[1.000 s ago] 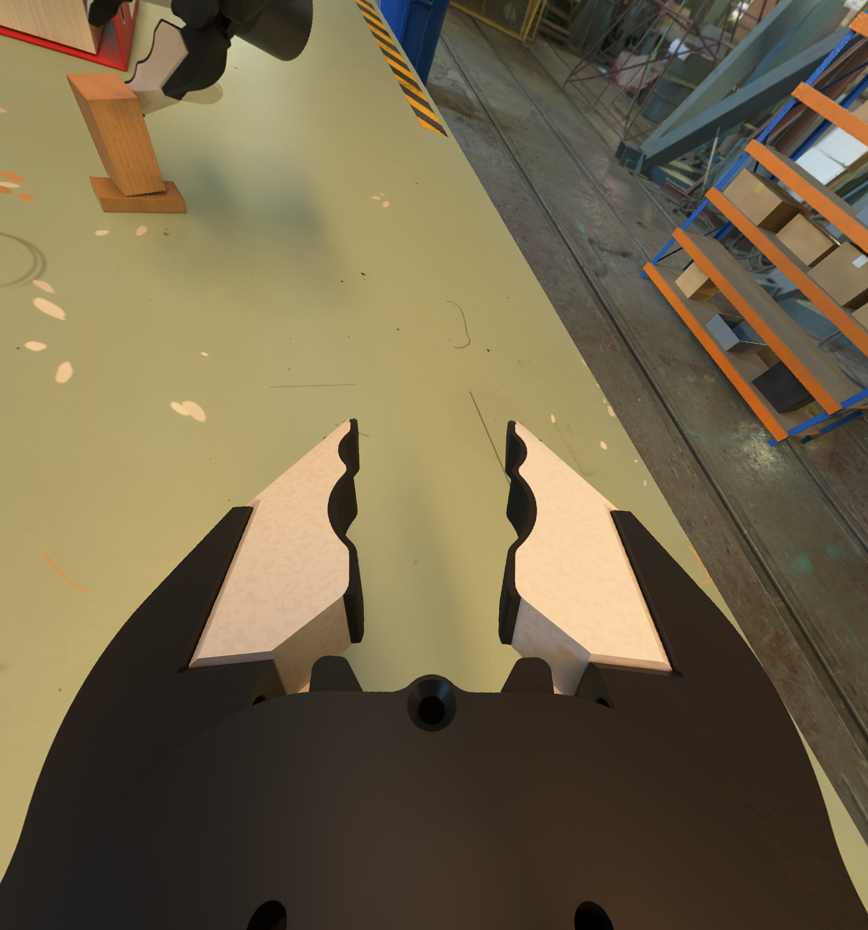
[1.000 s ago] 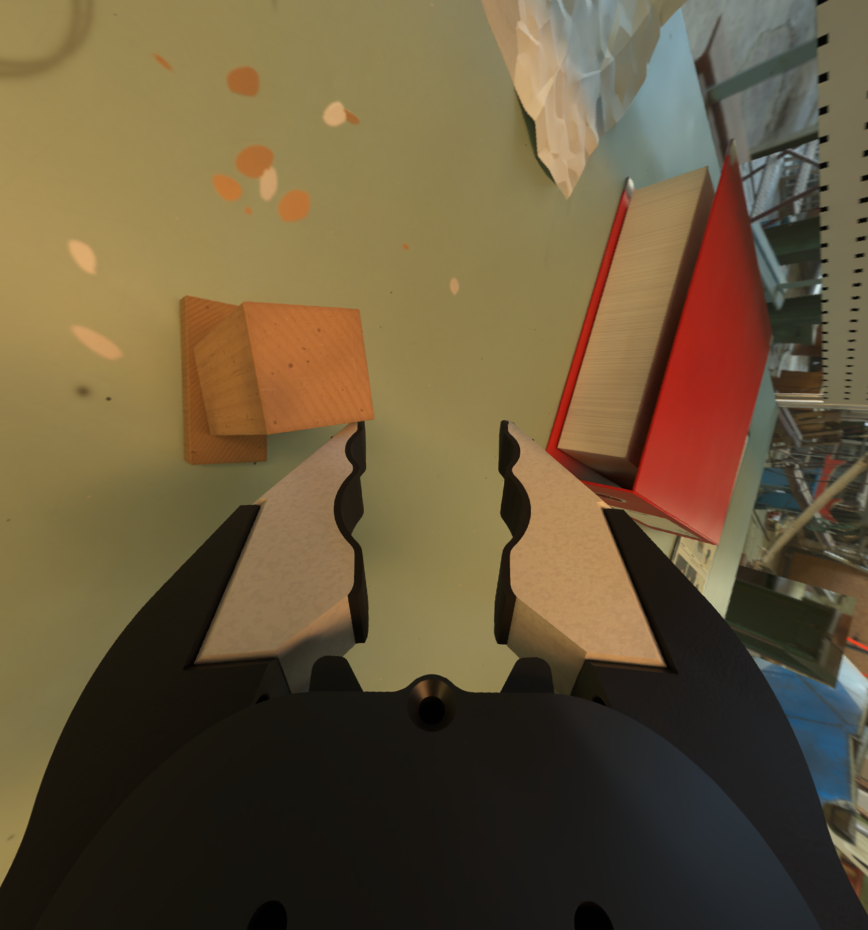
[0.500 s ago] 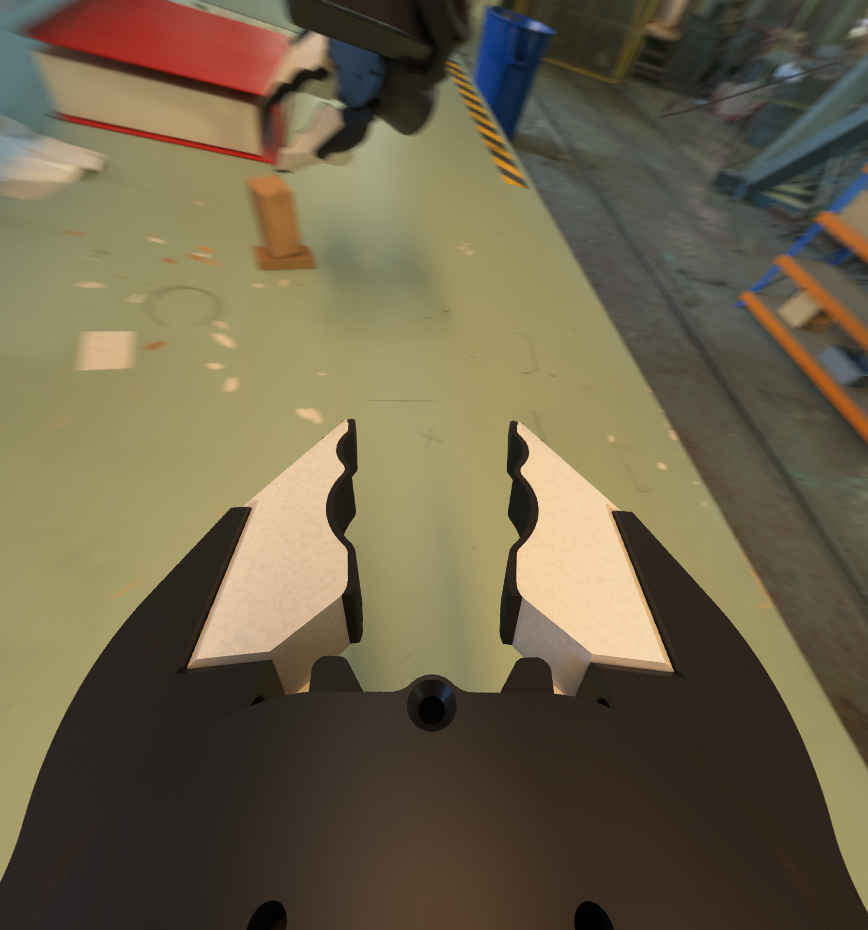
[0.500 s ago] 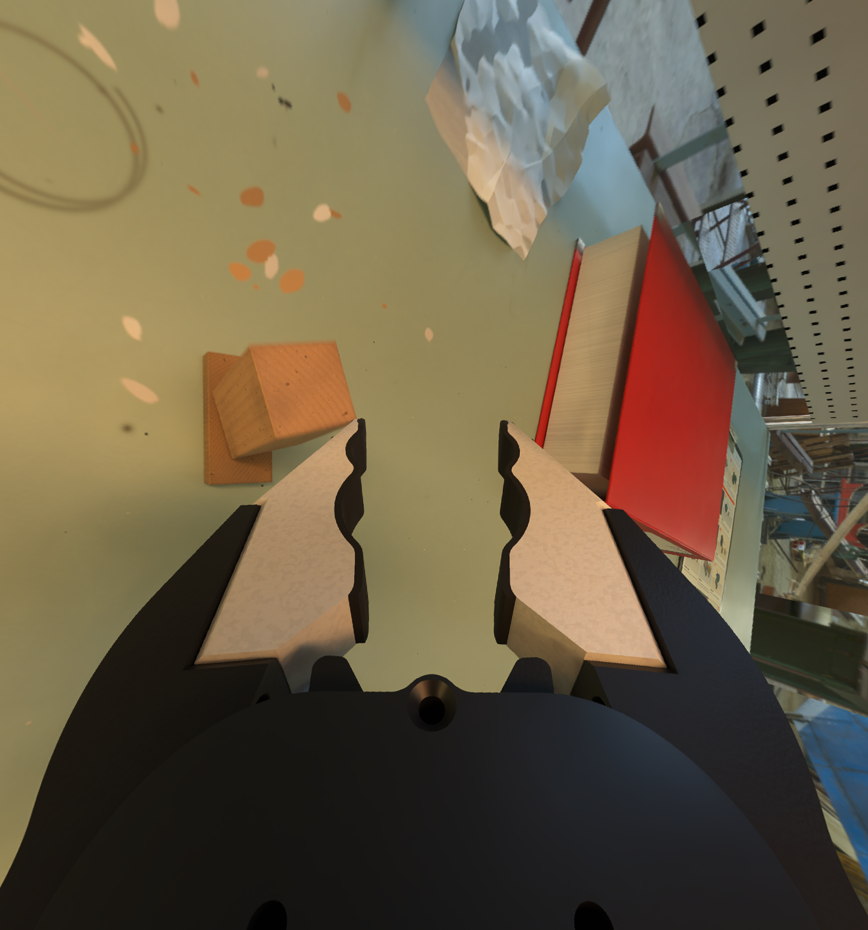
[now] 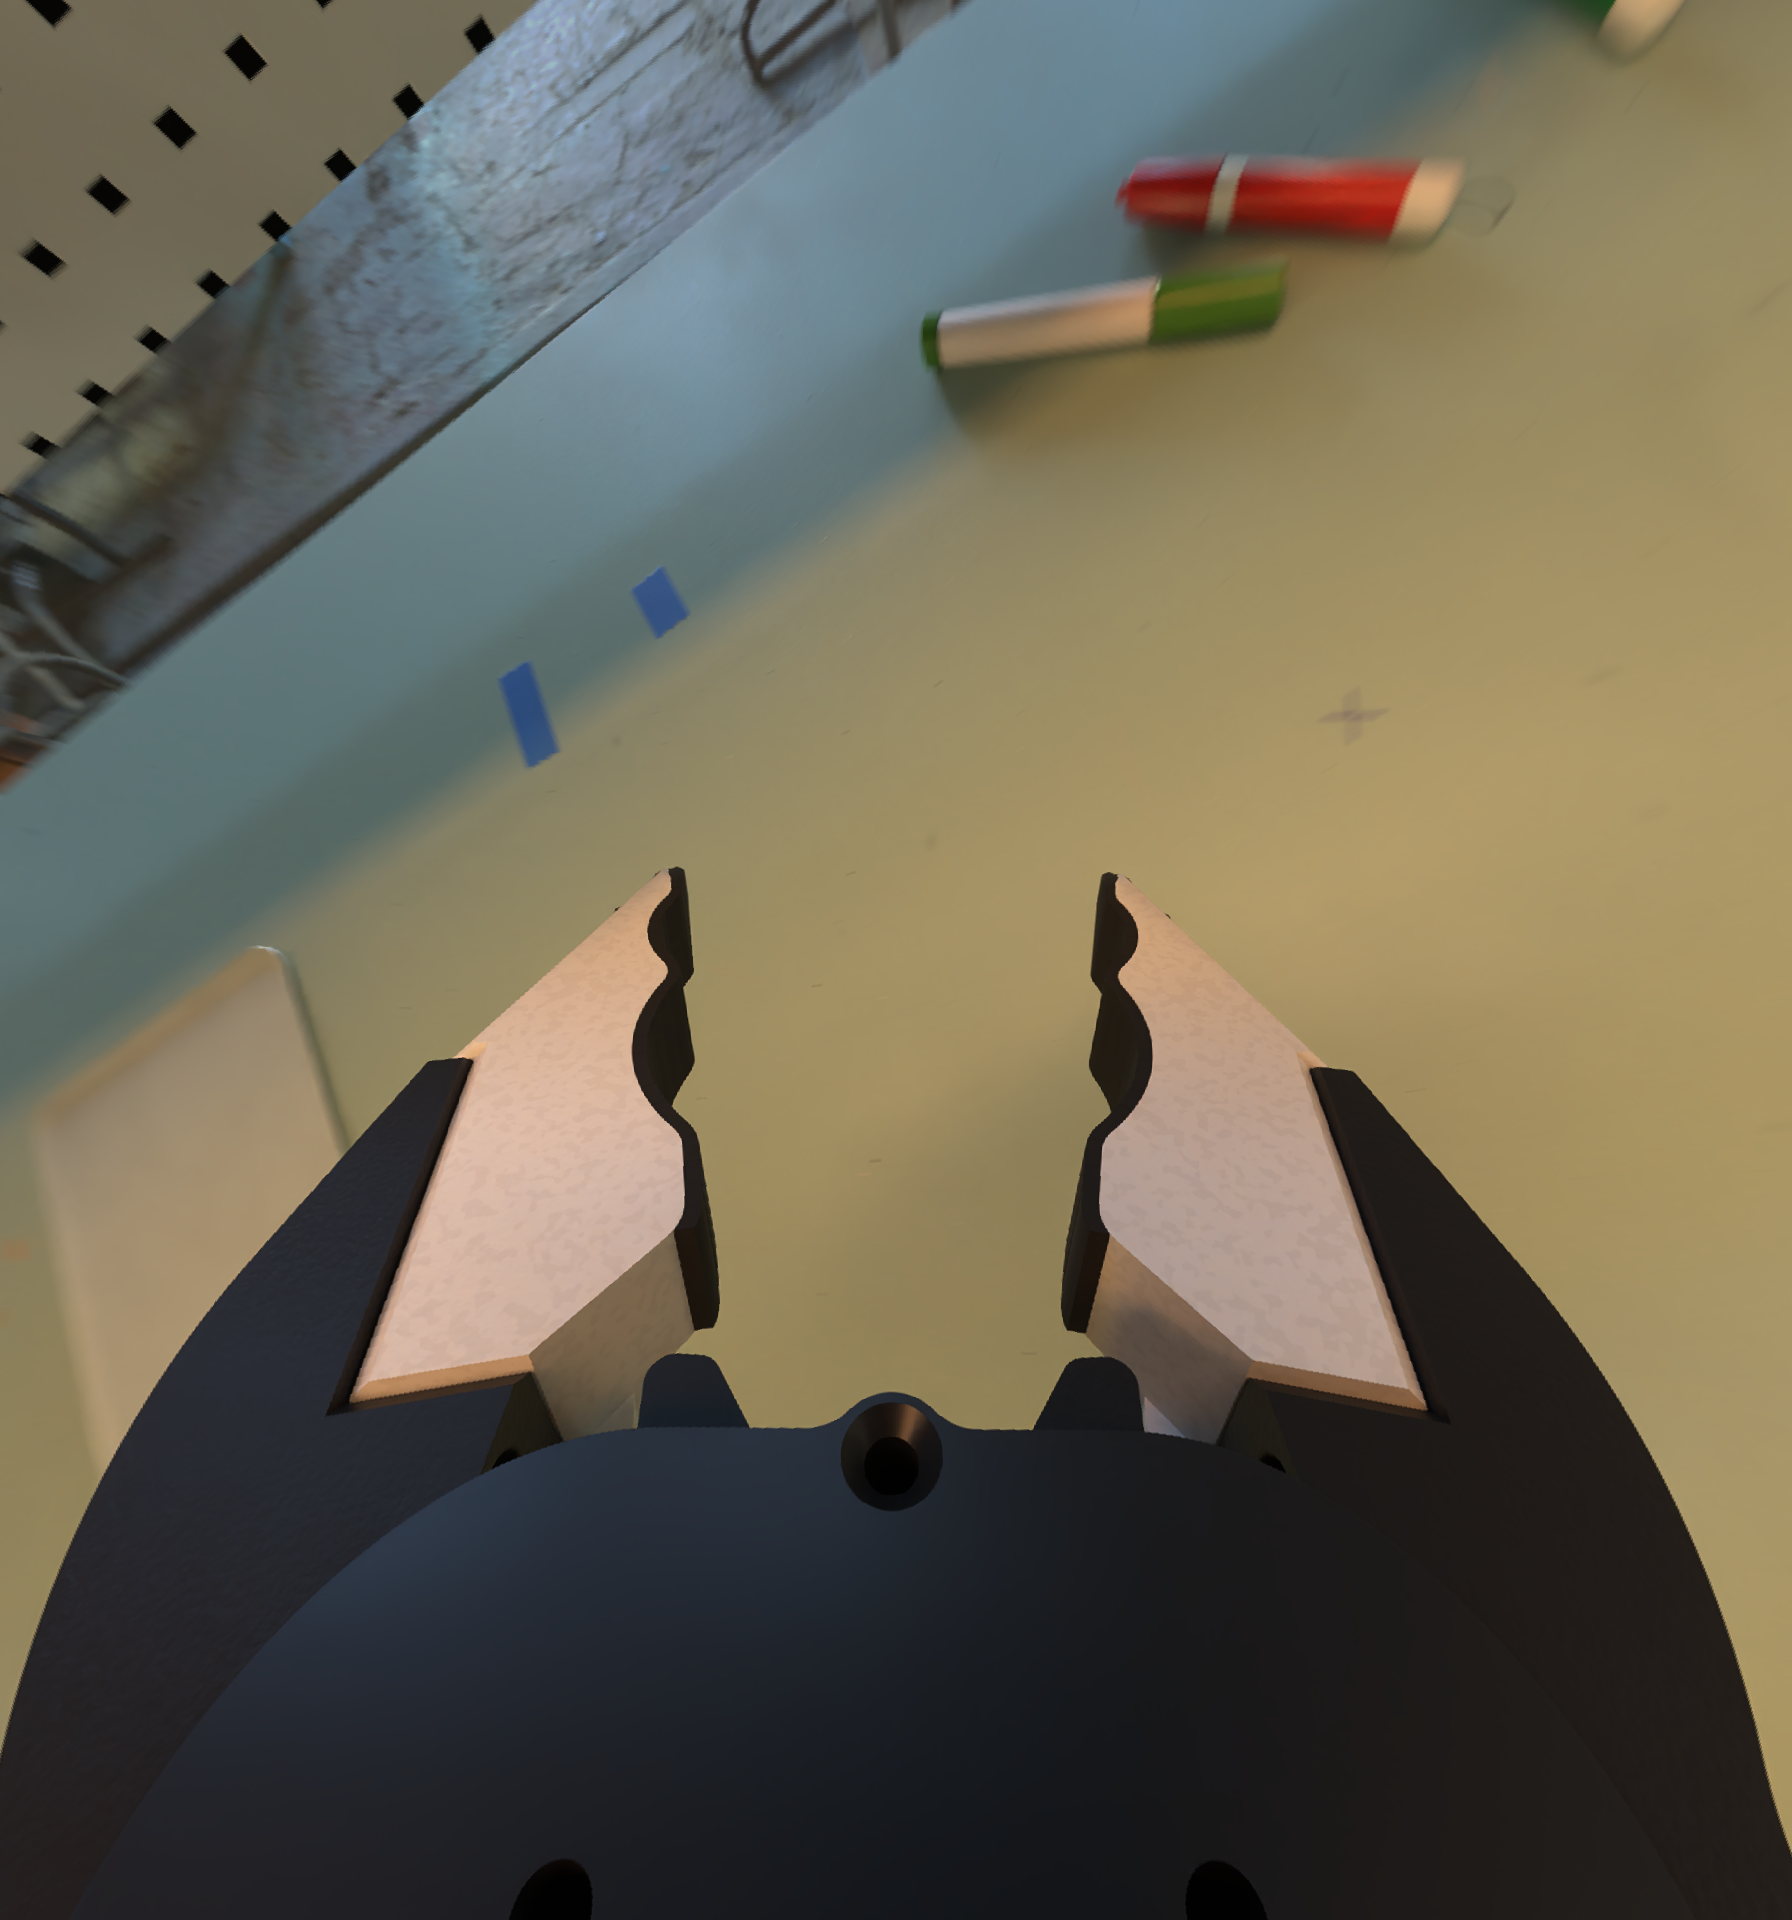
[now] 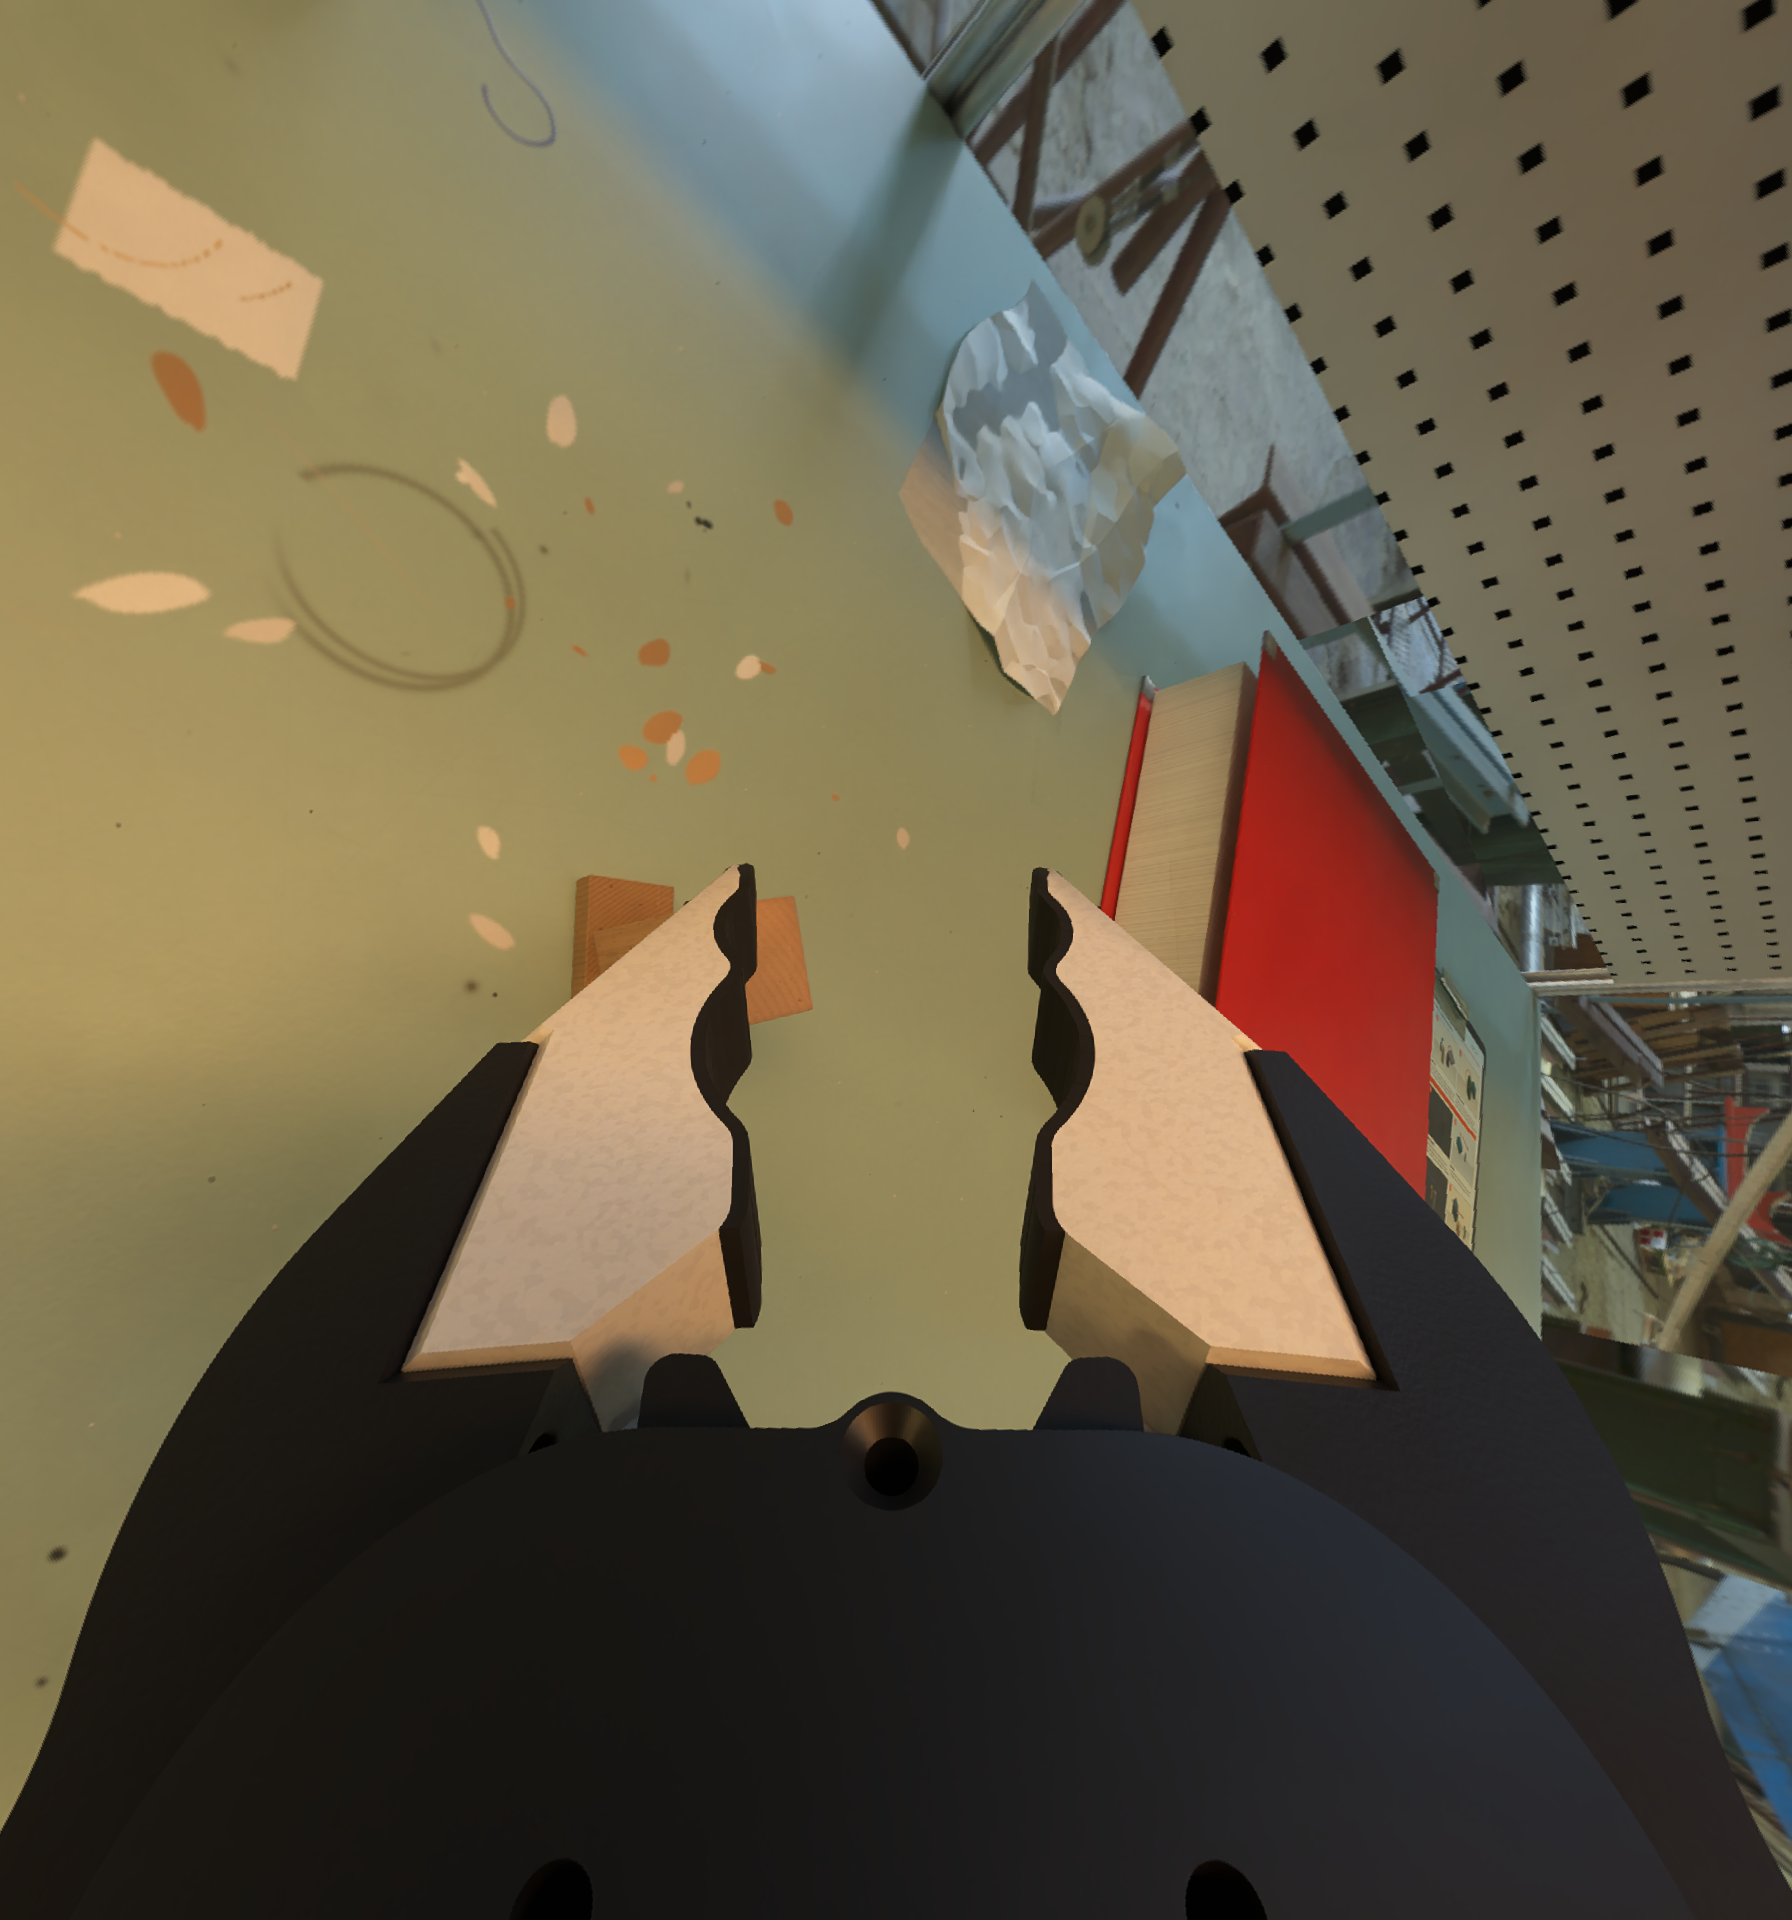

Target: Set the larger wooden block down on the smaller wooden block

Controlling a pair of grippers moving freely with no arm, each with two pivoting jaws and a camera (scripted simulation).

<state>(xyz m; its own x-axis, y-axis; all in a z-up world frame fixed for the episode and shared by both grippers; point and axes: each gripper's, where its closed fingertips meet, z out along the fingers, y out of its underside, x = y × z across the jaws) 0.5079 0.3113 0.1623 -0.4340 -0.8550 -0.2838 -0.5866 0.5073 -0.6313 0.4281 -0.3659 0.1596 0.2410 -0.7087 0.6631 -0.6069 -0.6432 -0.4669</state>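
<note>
In the right wrist view the larger wooden block stands leaning on the smaller, flat wooden block on the green table. My left fingertip hides most of both. My right gripper is open and empty, high above the table, with the blocks just left of its gap. My left gripper is open and empty over bare table. No block shows in the left wrist view.
A red book and crumpled paper lie right of the blocks, near the table's edge and a pegboard. The left wrist view shows a red marker, a green marker, blue tape bits and a white tray.
My right gripper has risen away from the stacked blocks, which now look smaller and sit behind its left finger. My left gripper has swung round from the blocks to the markers and table edge.
</note>
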